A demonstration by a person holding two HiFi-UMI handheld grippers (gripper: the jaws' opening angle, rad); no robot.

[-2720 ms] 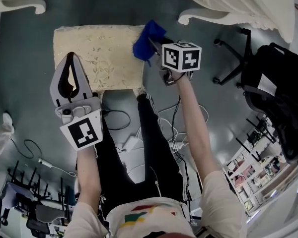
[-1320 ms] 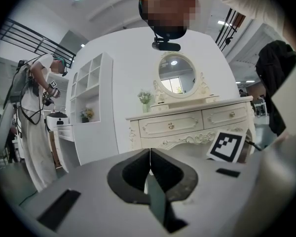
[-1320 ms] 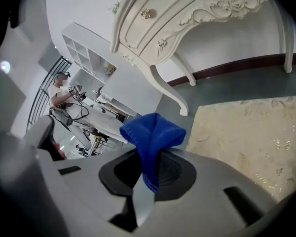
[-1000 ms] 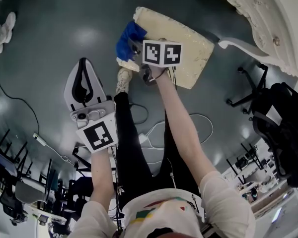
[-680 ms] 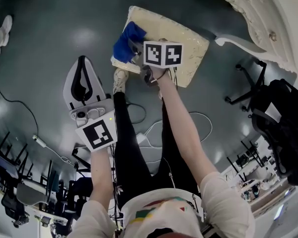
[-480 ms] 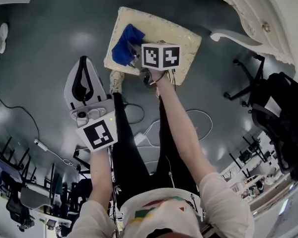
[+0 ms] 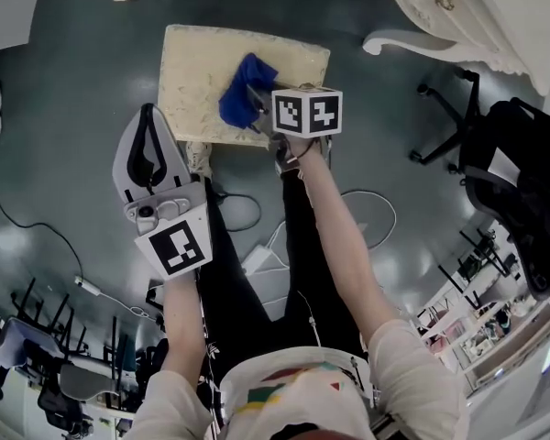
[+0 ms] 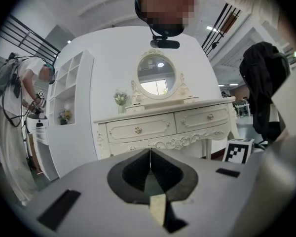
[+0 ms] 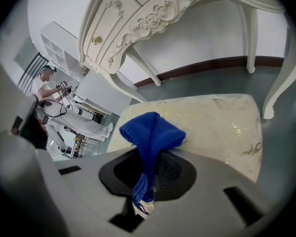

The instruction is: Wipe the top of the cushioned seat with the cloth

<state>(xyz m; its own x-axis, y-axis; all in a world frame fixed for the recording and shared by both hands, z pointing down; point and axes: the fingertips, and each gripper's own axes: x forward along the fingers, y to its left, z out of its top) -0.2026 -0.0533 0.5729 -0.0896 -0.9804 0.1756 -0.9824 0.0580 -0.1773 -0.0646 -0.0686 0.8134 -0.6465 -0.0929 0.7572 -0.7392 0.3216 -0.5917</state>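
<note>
Nearest the person, over the grey floor left of the seat's near edge, the left gripper (image 7: 148, 117) hangs idle, its jaws pressed together on nothing. Further out, the right gripper (image 9: 150, 162) has its jaws clamped on a bunched blue knitted cloth (image 9: 152, 130). The cloth's free end rests on the cream, gold-patterned cushioned seat (image 7: 194, 71), close to its near edge. Beyond stands a white carved dressing table (image 9: 153, 19). Only a small fold seems to touch the cushion, so strokes may skip wide areas. Pressing hard this close to the edge could scrape the jaws on the fabric or slide the wad off.
</note>
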